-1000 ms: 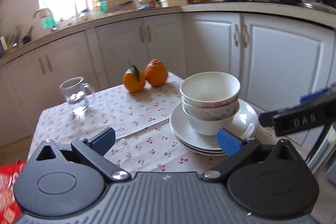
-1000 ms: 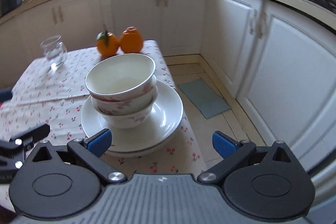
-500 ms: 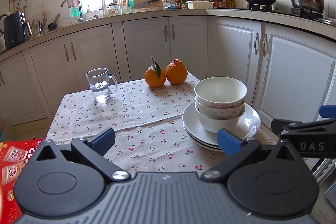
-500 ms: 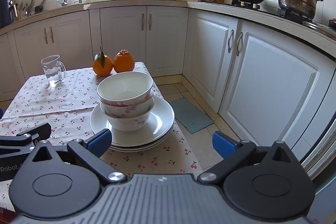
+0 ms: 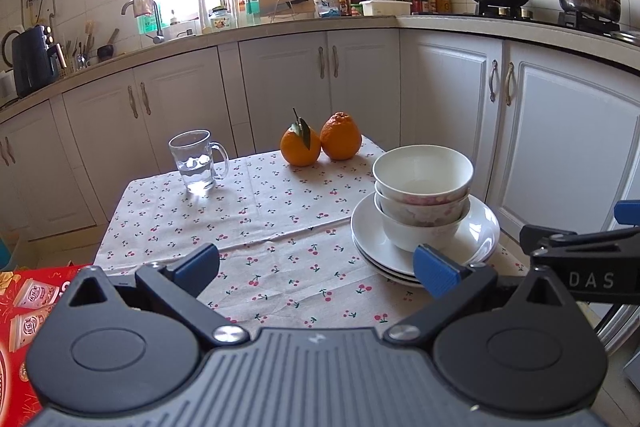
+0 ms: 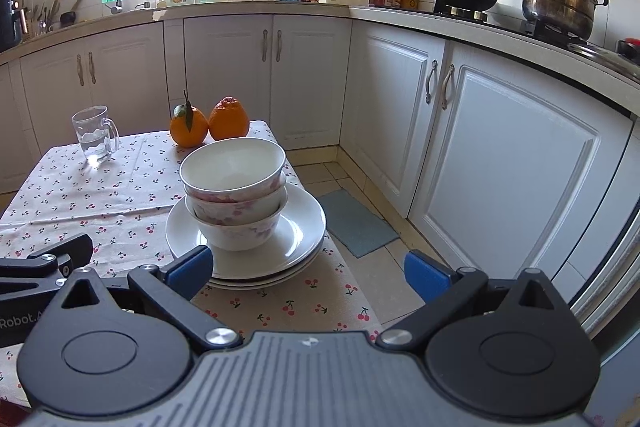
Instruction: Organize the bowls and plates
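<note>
Three white bowls (image 5: 423, 195) nested upright, the lower ones with pink floral pattern; they sit on a stack of white plates (image 5: 484, 231) near the table's right edge

Left tongs (image 5: 316, 267) and right tongs (image 6: 306, 271) both gape wide and empty, level, side by side over the desk's near edge.

Three bowls (image 6: 234, 195) are counted, stacked on what looks like three plates (image 6: 304, 227); two oranges (image 6: 208, 125) and one mug (image 6: 95, 135) are seen.
</note>
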Action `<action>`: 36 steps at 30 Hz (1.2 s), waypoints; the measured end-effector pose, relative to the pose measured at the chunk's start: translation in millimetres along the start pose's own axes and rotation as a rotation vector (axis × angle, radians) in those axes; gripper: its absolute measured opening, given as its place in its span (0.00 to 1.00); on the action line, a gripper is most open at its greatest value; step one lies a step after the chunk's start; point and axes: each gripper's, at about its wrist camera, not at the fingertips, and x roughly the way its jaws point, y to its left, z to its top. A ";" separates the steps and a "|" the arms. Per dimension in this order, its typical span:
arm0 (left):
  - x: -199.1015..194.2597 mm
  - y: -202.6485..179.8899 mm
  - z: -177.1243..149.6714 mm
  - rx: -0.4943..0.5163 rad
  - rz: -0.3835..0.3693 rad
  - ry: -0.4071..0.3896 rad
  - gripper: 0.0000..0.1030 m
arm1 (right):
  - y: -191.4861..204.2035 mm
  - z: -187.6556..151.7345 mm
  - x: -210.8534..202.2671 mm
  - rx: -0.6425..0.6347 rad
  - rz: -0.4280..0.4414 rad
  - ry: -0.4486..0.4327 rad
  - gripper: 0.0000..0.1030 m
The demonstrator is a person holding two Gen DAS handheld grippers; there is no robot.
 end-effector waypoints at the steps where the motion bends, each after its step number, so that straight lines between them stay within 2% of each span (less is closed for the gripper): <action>1: 0.1 0.0 0.1 0.000 0.000 0.001 0.99 | -0.2 0.0 0.3 0.000 -0.001 0.000 1.00; 36: -0.5 -0.8 0.0 -0.005 0.008 0.010 0.99 | 0.5 -1.2 -1.9 -0.009 -0.021 -0.006 1.00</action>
